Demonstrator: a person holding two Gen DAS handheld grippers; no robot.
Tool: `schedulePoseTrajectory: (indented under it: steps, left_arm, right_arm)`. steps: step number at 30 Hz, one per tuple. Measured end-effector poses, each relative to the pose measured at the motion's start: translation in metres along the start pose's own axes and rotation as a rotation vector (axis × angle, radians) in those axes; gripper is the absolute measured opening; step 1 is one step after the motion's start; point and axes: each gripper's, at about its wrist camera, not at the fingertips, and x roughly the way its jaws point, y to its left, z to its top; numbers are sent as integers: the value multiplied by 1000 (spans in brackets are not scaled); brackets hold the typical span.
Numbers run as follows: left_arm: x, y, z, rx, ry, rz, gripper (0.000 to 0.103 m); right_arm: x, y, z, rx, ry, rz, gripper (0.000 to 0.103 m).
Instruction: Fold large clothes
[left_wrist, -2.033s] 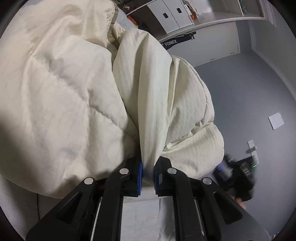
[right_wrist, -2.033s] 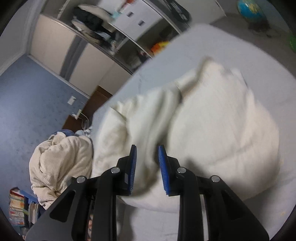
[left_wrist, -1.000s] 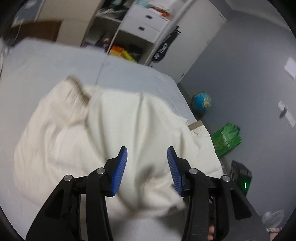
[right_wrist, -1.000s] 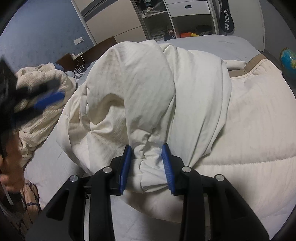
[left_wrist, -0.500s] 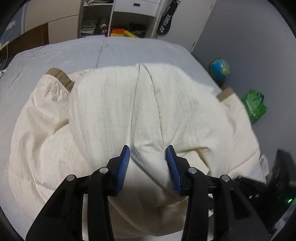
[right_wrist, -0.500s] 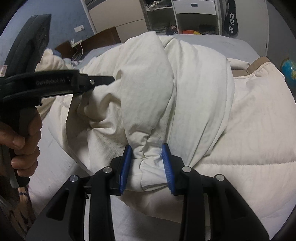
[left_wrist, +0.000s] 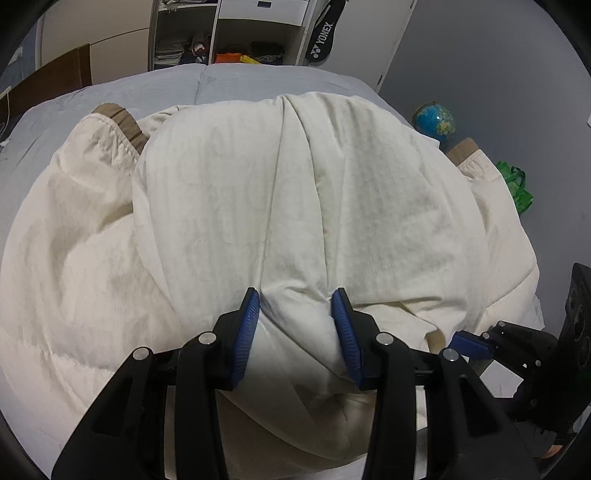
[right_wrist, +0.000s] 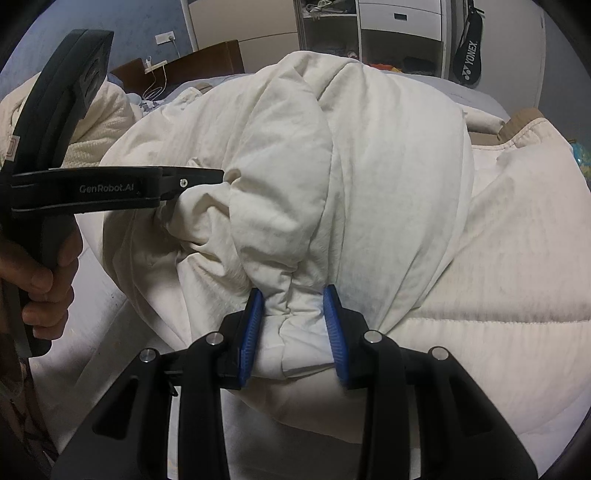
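Behind your bed hangs one black racket bag reading "YONEX", and one globe sits on the floor. Your left gripper carries "GenRobot.AI" on its side in the right view. One cream jacket lies heaped on the bed, two tan cuffs showing. Its bunched fabric sits between your left fingers, which stand apart around it. Your right gripper is clamped on a gathered fold.
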Motion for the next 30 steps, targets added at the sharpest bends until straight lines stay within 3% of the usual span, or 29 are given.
schedulePoseTrajectory:
  steps: [14, 20, 22, 23, 26, 30]
  left_arm:
    - [8, 14, -16, -22, -20, -11, 41]
    - [10, 16, -15, -32, -21, -14, 41]
    - [8, 19, -18, -42, -24, -18, 41]
    - [7, 19, -17, -45, -25, -19, 41]
    - [6, 21, -20, -47, -26, -24, 41]
    - [4, 24, -24, -44, -22, -33, 41]
  right_arm:
    - [-4, 8, 3, -48, -35, -52, 31]
    - [-51, 5, 40, 45, -192, -42, 33]
    - [-58, 0, 59, 77, -228, -61, 45]
    - [-56, -3, 75, 88, -228, -89, 54]
    - [-32, -8, 102, 88, -170, -160, 55]
    - [12, -26, 97, 86, -76, -209, 55]
